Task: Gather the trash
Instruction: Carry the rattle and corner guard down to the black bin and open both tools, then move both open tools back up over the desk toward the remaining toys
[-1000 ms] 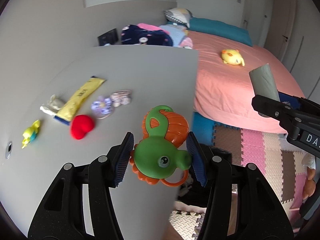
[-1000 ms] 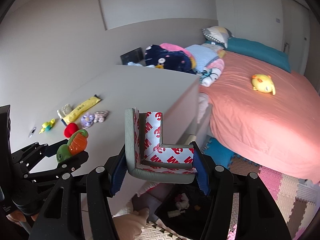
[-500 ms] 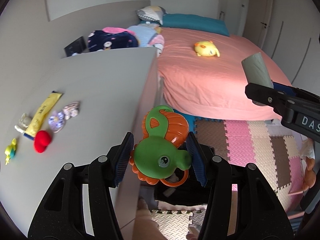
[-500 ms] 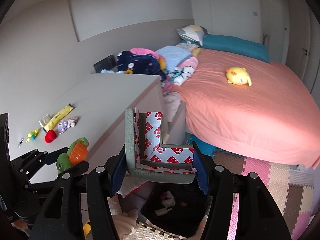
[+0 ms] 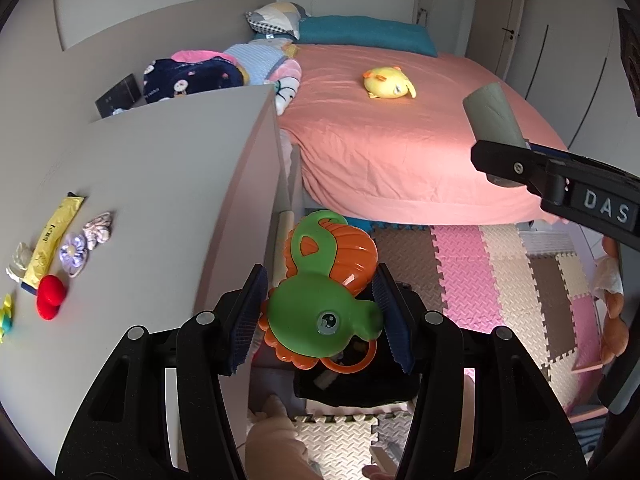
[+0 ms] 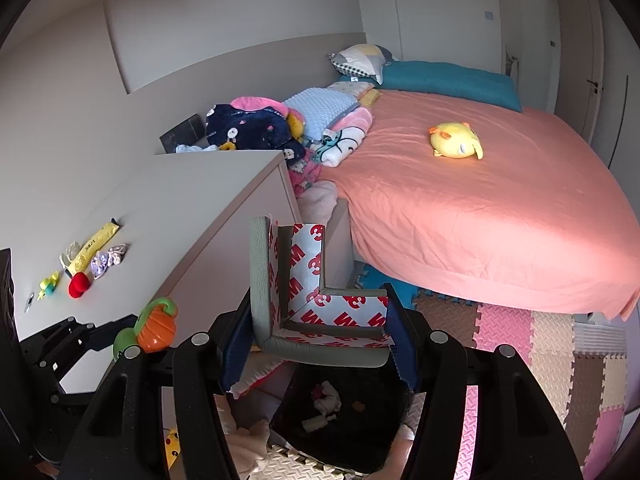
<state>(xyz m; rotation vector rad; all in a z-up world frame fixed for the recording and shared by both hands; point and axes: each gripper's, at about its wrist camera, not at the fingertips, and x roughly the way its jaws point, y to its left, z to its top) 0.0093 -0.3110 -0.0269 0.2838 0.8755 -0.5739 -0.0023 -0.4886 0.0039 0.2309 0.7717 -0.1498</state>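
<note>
In your left wrist view, the left gripper [image 5: 320, 316] is clamped on the toy [image 5: 324, 296], with the worktop [image 5: 160, 184] to its left and the bin [image 5: 360, 384] just below. In your right wrist view, the right gripper [image 6: 320, 344] grips the corner guard [image 6: 296, 300] directly above that bin [image 6: 340, 408].

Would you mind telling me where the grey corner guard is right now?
The grey corner guard is clamped in the right gripper, in the right wrist view, held above the black trash bin on the floor between the grey cabinet and the bed.
</note>
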